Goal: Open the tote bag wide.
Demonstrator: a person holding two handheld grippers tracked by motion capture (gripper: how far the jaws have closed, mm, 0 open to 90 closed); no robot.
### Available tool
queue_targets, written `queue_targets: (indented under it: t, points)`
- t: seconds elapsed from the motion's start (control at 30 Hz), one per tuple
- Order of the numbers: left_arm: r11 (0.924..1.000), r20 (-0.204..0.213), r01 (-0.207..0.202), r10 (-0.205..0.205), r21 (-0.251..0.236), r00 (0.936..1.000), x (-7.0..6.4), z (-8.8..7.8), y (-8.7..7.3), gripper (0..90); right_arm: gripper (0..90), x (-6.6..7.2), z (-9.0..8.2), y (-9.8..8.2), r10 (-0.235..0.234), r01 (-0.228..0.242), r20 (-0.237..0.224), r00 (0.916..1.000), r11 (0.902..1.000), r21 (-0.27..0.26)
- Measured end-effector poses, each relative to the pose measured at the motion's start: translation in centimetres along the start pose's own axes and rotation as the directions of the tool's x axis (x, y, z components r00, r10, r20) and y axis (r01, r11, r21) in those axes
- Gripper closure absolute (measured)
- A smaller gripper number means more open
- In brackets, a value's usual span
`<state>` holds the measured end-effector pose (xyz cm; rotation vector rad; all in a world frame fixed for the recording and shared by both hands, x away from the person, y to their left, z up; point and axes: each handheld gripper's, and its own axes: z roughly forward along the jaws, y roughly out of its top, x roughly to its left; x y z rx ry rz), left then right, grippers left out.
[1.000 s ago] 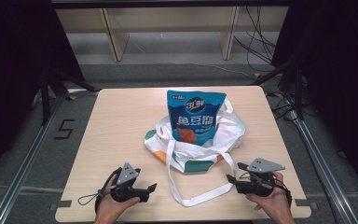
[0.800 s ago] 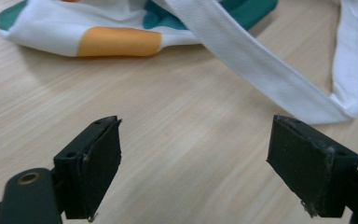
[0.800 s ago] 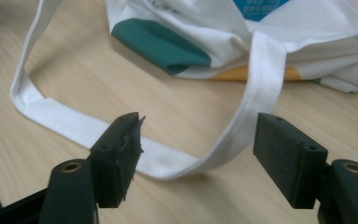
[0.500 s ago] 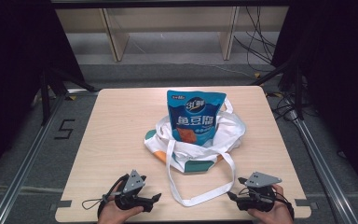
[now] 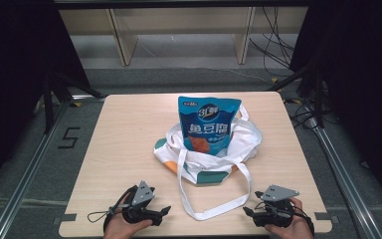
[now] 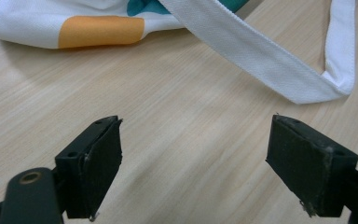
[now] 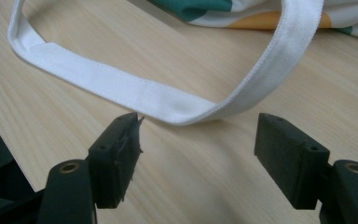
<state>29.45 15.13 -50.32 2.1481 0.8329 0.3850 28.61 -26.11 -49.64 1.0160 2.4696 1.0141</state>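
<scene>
A blue snack bag (image 5: 209, 124) stands upright inside a white tote (image 5: 206, 167) with green and orange patches, at the middle of the wooden table (image 5: 119, 144). One white strap (image 5: 214, 213) of the tote loops toward the near edge. My left gripper (image 5: 163, 214) rests at the near edge, left of the strap loop, open and empty. In the left gripper view the gripper (image 6: 196, 156) faces bare wood, with the strap (image 6: 261, 51) beyond. My right gripper (image 5: 248, 213) sits right of the loop, open. Its jaws (image 7: 198, 149) stand just short of the strap's bend (image 7: 168, 105) without touching it.
The table's near edge (image 7: 0, 135) runs close by the right gripper, with dark floor below. Wooden shelving (image 5: 179, 25) and cables (image 5: 278, 55) lie beyond the far side. Metal rails (image 5: 25, 169) flank the table.
Both hands have drawn back a little toward the table's near edge. The snack bag, tote and strap lie as before.
</scene>
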Motion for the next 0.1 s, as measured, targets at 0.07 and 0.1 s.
queue_targets:
  t: [0.07, 0.1]
  points:
    - [1.0, -0.004, 0.009, -0.009, 0.003, 1.0, 0.01, 0.02, -0.01, 17.2, 31.9, -0.04, -0.02, 0.04, -0.002, 0.002, 0.005, 1.0, 1.0, -0.006]
    - [0.9996, -0.002, 0.03, -0.03, -0.001, 0.9996, -0.08, 0.08, -0.04, 17.3, 31.8, -0.07, -0.06, 0.04, -0.002, 0.002, 0.003, 1.0, 1.0, -0.002]
